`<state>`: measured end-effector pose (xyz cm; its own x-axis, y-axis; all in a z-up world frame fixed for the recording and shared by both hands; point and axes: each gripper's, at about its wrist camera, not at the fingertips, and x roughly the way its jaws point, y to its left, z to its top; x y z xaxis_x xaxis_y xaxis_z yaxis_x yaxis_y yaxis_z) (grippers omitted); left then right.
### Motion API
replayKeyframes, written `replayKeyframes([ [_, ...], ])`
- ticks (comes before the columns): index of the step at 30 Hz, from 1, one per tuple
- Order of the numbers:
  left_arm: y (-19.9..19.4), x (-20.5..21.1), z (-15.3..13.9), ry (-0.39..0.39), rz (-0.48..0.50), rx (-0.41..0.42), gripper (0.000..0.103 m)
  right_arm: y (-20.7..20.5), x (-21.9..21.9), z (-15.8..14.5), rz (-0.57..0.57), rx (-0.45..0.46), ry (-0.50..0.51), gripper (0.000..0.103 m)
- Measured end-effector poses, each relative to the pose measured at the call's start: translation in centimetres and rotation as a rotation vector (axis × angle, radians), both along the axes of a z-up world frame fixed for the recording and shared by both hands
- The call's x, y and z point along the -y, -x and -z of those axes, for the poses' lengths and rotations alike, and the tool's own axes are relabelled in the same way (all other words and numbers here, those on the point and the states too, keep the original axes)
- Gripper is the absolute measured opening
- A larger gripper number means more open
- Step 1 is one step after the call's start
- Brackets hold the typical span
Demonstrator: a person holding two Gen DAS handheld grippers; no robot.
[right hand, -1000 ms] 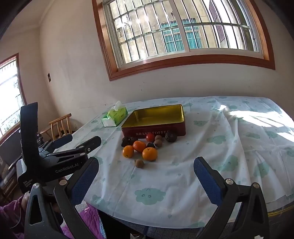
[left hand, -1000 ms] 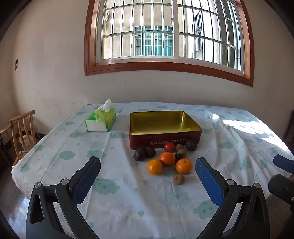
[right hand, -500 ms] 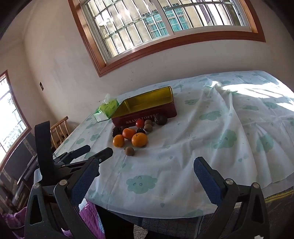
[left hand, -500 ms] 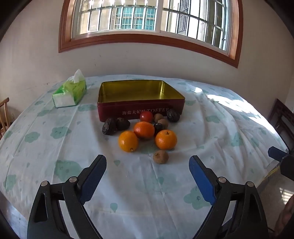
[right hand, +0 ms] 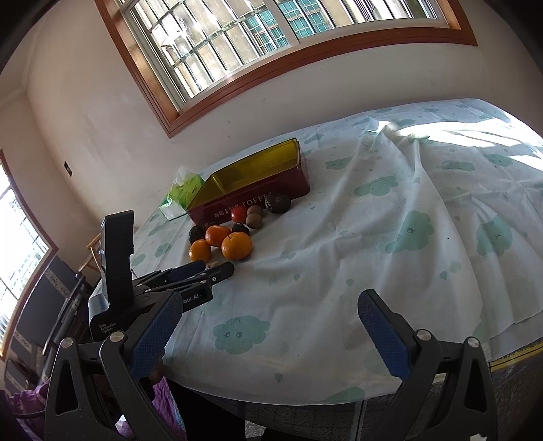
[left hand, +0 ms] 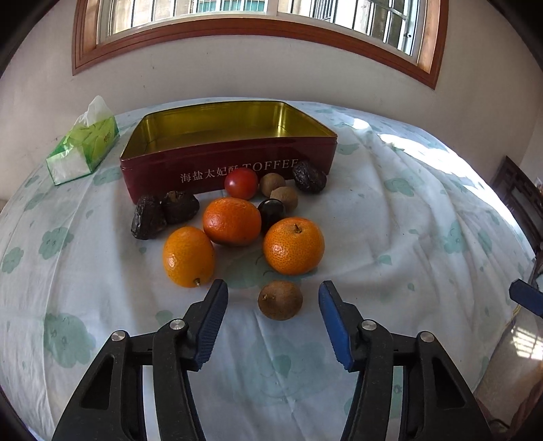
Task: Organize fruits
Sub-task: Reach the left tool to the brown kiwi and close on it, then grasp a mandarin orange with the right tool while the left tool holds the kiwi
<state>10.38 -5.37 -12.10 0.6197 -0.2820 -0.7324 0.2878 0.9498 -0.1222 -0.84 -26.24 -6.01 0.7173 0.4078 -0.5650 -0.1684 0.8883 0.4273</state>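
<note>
— Step in hand? Picking the first fruit, seemingly: left gripper closing, small brown fruit between the jaws, pads not yet touching. Right gripper spread wide, holding nothing, off near the table edge.

— Next? Probably closing on it gently, then lifting over to the empty tin behind the oranges.

— Surroundings? Rumpled cloud-print cloth, tissue pack left of the tin, barred window, sun patch.

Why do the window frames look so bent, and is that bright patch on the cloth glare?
Left wrist view: the fisheye lens bows the brown wooden window frame and darkens the corners; the fruit stays sharp. Right wrist view: direct sun washes out part of the white cloud-print tablecloth, while the red toffee tin sits in softer light.
</note>
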Motion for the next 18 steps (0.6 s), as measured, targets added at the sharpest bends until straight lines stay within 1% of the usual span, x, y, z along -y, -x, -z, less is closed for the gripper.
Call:
replayKeyframes([
  [2,0.1,0.2,0.2,-0.011,0.000,0.015,0.042,-0.1,-0.1,0.0,-0.003,-0.001,0.005,0.103],
  [3,0.2,0.3,0.2,-0.027,-0.008,0.022,0.028,-0.1,-0.2,0.0,-0.004,-0.002,0.008,0.103],
  [4,0.3,0.2,0.2,-0.028,-0.012,0.020,0.027,-0.1,-0.2,0.0,-0.003,-0.002,0.010,0.103],
  [6,0.6,-0.3,0.1,0.004,-0.016,0.013,0.027,-0.1,-0.3,0.0,-0.001,-0.001,0.013,0.103],
  [7,0.8,-0.5,-0.1,0.006,-0.024,0.015,0.027,0.0,-0.3,0.0,-0.001,-0.001,0.015,0.103],
  [9,1.6,-0.8,-0.9,-0.011,-0.050,0.049,0.027,-0.1,-0.5,-0.1,-0.001,-0.001,0.024,0.103],
  [15,3.9,-2.3,-5.0,-0.045,-0.129,0.162,0.027,-0.1,-1.3,0.0,-0.016,-0.009,0.051,0.103],
  [18,4.7,-3.1,-6.5,-0.060,-0.161,0.200,0.027,0.0,-2.2,0.0,-0.035,-0.013,0.076,0.103],
])
